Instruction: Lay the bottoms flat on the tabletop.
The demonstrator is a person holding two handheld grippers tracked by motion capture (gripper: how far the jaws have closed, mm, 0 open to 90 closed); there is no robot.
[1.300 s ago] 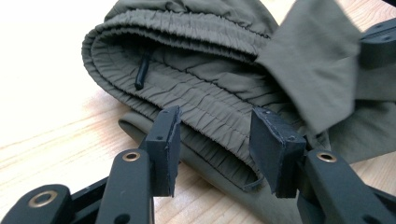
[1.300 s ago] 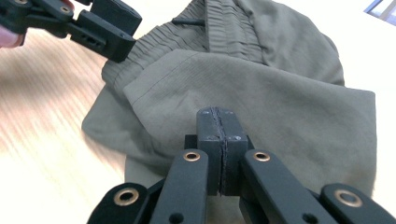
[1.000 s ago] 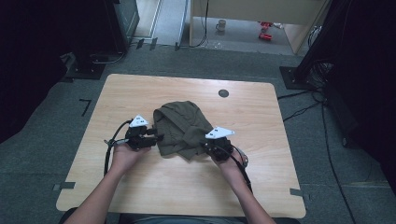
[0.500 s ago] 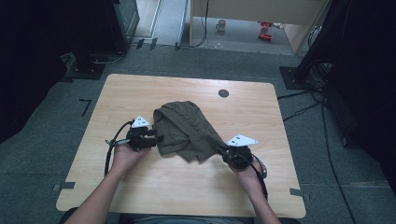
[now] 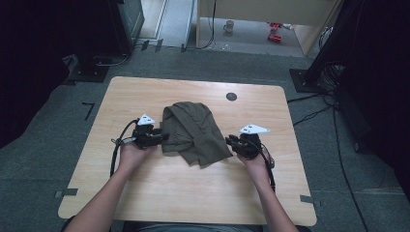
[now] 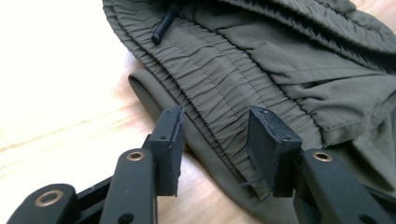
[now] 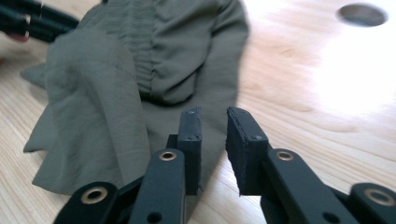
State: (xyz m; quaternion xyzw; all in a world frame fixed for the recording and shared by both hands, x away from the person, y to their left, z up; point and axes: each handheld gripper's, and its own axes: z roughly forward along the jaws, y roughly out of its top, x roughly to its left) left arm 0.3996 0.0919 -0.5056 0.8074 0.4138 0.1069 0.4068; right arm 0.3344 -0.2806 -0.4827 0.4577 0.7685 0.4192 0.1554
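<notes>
High view: olive garment mid-bench; left gripper at 9 o'clock, fingers apart; right gripper at 3, fingers slightly parted, empty.

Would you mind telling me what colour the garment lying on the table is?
The garment is plain olive green, without pattern; the left gripper view shows it best.

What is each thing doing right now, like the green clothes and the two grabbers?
Olive garment: crumpled in a loose heap on the table, not lifted, gathered waistband showing.
Left gripper: open, fingers either side of the waistband edge, not pinching it.
Right gripper: open with a narrow gap, nothing between the fingers, at the cloth's edge.
Wooden table: flat, bare around the garment.
</notes>
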